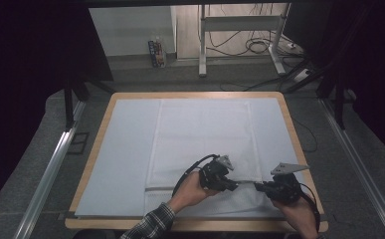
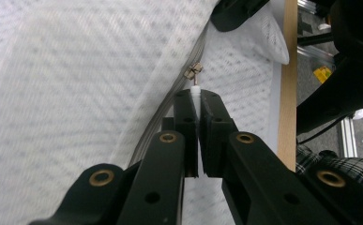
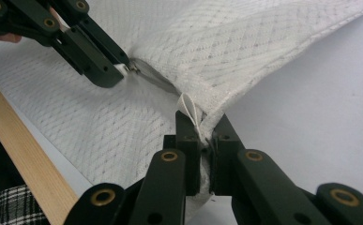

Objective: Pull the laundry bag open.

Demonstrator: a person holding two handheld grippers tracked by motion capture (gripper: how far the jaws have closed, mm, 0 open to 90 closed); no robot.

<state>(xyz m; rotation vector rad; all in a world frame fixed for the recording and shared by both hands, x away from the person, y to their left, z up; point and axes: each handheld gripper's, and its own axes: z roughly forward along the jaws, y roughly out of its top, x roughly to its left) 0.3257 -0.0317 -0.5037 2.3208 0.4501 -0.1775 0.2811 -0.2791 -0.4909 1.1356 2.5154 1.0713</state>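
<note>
White mesh fabric, a zippered cover (image 1: pixel 202 144), is spread flat on the bench (image 1: pixel 96 144). Its zipper pull (image 2: pixel 195 89) is pinched by the left tongs (image 2: pixel 196 101) near the front edge. A corner of the cover is clamped in the right tongs (image 3: pixel 201 126) just beside.

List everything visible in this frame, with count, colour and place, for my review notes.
Quilted cover: one, white, spread mid-table.
Zipper pull: one, metal with white tab, on the cover's near seam.
Sheet: one, pale blue, over the tabletop.
Table: one, wooden edge.
Desk frame: one, grey, far floor, cables beside it.
Left gripper: black, shut on the zipper pull.
Right gripper: black, shut on the cover's corner.
Sleeve: plaid, bottom.
</note>
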